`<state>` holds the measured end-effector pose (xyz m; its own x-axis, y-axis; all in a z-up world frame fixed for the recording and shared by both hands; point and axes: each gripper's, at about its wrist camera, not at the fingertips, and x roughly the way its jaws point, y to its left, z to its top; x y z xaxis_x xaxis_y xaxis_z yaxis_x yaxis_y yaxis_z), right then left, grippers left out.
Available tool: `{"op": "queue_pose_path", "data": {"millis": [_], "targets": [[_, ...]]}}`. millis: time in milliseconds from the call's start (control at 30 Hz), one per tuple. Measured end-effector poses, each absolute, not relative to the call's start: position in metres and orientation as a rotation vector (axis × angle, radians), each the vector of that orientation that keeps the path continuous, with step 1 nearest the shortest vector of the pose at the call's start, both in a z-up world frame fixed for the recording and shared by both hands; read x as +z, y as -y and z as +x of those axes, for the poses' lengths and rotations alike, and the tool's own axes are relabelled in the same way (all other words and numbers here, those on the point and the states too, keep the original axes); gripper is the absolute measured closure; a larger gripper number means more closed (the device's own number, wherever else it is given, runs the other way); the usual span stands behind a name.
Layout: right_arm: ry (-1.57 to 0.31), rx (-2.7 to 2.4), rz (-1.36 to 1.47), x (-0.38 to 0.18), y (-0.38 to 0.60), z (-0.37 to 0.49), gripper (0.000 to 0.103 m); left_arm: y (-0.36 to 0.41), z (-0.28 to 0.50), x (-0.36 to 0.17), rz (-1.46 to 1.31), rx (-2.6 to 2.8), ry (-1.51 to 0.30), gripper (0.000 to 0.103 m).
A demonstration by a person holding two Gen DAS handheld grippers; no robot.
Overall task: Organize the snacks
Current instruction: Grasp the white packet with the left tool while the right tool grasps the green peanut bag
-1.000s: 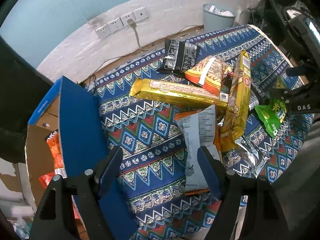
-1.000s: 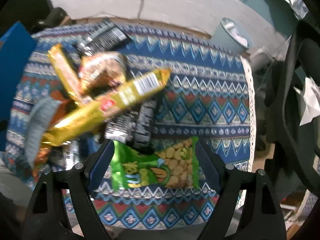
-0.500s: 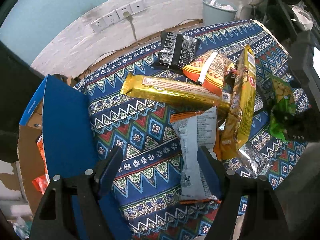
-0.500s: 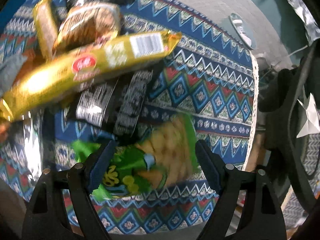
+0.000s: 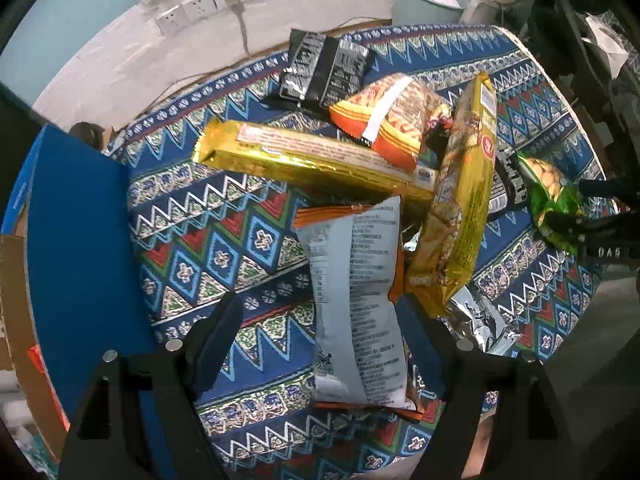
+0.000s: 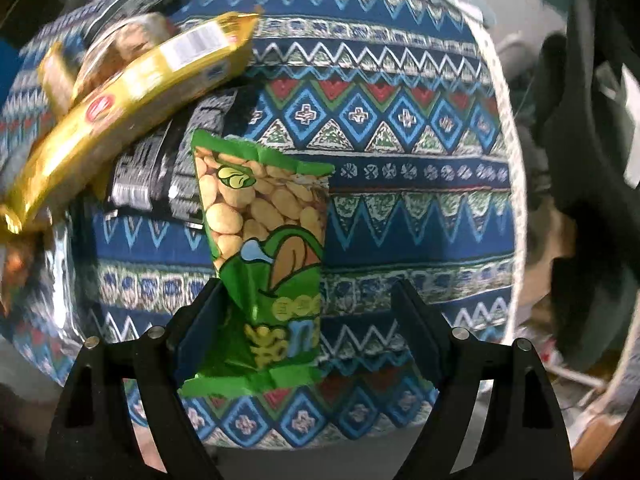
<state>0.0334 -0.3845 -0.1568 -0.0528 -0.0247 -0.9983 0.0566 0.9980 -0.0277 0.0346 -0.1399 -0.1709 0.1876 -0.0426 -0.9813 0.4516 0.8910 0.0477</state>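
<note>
A pile of snack packs lies on a table with a patterned blue cloth [image 5: 224, 248]. My left gripper [image 5: 320, 332] is open over a grey-backed orange pack [image 5: 356, 300], whose lower end lies between the fingers. Two long gold packs [image 5: 312, 160] [image 5: 464, 208], an orange pack [image 5: 392, 116] and a black pack [image 5: 324, 68] lie beyond. My right gripper [image 6: 308, 312] is open around the lower end of a green peanut pack [image 6: 264, 216]. That pack also shows in the left wrist view [image 5: 554, 196], at the right with the right gripper [image 5: 592, 232].
An open cardboard box with a blue flap [image 5: 80, 248] stands at the table's left edge, with orange packs inside. A bin [image 5: 424, 0] and wall sockets [image 5: 212, 0] are behind the table. Dark clutter stands to the right [image 6: 580, 160]. A black pack [image 6: 168, 168] lies beside the peanut pack.
The right gripper has swung, so the green peanut pack now runs lengthwise between its fingers instead of across them. The left gripper has moved closer over the grey-backed pack.
</note>
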Motion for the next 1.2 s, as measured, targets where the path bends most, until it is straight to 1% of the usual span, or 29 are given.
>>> {"op": "queue_pose_path", "data": {"millis": [133,300,533,567,600,633,667,700,733,767,800,833,967,1200], "targets": [[-1.628,-0.058,0.105,-0.172,0.404,0.049,0.020,0.138,0.037,-0.187,0.322,-0.360,-1.392,0.022],[-1.627,-0.053,0.067,-0.188,0.403,0.062,0.020,0.137,0.043,-0.205,0.266,-0.372,-1.436,0.022],[-1.632,-0.047,0.050,-0.205,0.394,0.062,0.020,0.141,0.049,-0.218,0.280,-0.376,-1.432,0.022],[-1.630,-0.043,0.052,-0.205,0.393,0.062,0.022,0.141,0.049,-0.220,0.279,-0.381,-1.434,0.025],[-1.626,-0.046,0.053,-0.205,0.387,0.060,0.023,0.142,0.050,-0.221,0.274,-0.391,-1.436,0.038],[-1.620,-0.047,0.059,-0.206,0.388,0.059,0.031,0.142,0.050,-0.224,0.273,-0.395,-1.440,0.045],[-1.612,-0.061,0.037,-0.201,0.378,0.057,0.043,0.142,0.050,-0.225,0.271,-0.396,-1.445,0.051],[-1.612,-0.058,0.034,-0.196,0.378,0.058,0.048,0.142,0.049,-0.226,0.265,-0.398,-1.442,0.054],[-1.615,-0.053,0.028,-0.195,0.379,0.058,0.049,0.145,0.049,-0.227,0.267,-0.399,-1.436,0.056],[-1.619,-0.046,0.032,-0.192,0.380,0.060,0.054,0.145,0.048,-0.226,0.279,-0.394,-1.429,0.060],[-1.621,-0.038,0.032,-0.190,0.382,0.057,0.058,0.146,0.048,-0.225,0.293,-0.388,-1.420,0.066],[-1.621,-0.038,0.018,-0.185,0.380,0.056,0.067,0.144,0.047,-0.223,0.303,-0.383,-1.413,0.068],[-1.587,-0.048,-0.050,-0.164,0.377,0.053,0.068,0.135,0.050,-0.213,0.329,-0.361,-1.372,0.071],[-1.514,-0.018,-0.086,-0.126,0.367,0.062,0.068,0.130,0.043,-0.185,0.368,-0.346,-1.295,0.071]]}}
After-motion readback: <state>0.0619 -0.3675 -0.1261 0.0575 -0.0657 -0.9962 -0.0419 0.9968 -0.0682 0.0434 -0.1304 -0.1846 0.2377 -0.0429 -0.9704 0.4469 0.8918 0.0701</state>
